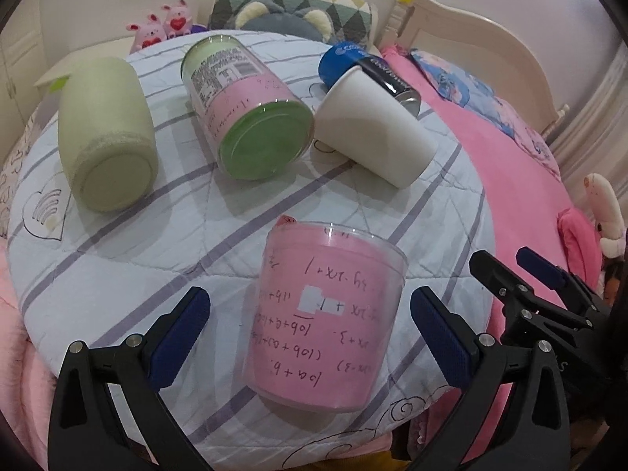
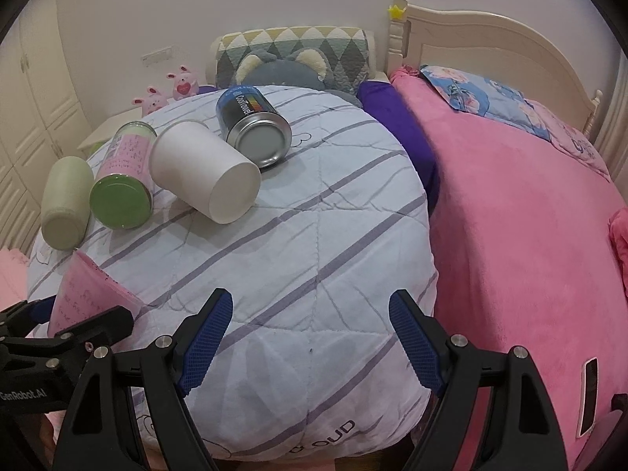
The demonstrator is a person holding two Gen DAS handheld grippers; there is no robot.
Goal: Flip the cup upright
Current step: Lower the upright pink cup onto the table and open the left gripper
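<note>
A clear cup with a pink handwritten paper liner (image 1: pixel 325 314) stands on the pale blue quilt (image 1: pixel 157 259), wider end up, writing upside down. My left gripper (image 1: pixel 310 333) is open, its blue pads on either side of the cup and apart from it. In the right wrist view the pink cup (image 2: pixel 84 294) is at the lower left, partly hidden by the left gripper (image 2: pixel 59 333). My right gripper (image 2: pixel 310 337) is open and empty above bare quilt (image 2: pixel 314 235); it also shows in the left wrist view (image 1: pixel 518 271).
Lying on their sides on the quilt: a white paper cup (image 1: pixel 373 129), a green-lidded jar with pink label (image 1: pixel 251 110), a pale green bottle (image 1: pixel 106 133) and a blue-black can (image 1: pixel 376 74). A pink blanket (image 2: pixel 510 235) covers the bed to the right. Pillows and plush toys (image 1: pixel 165 27) sit behind.
</note>
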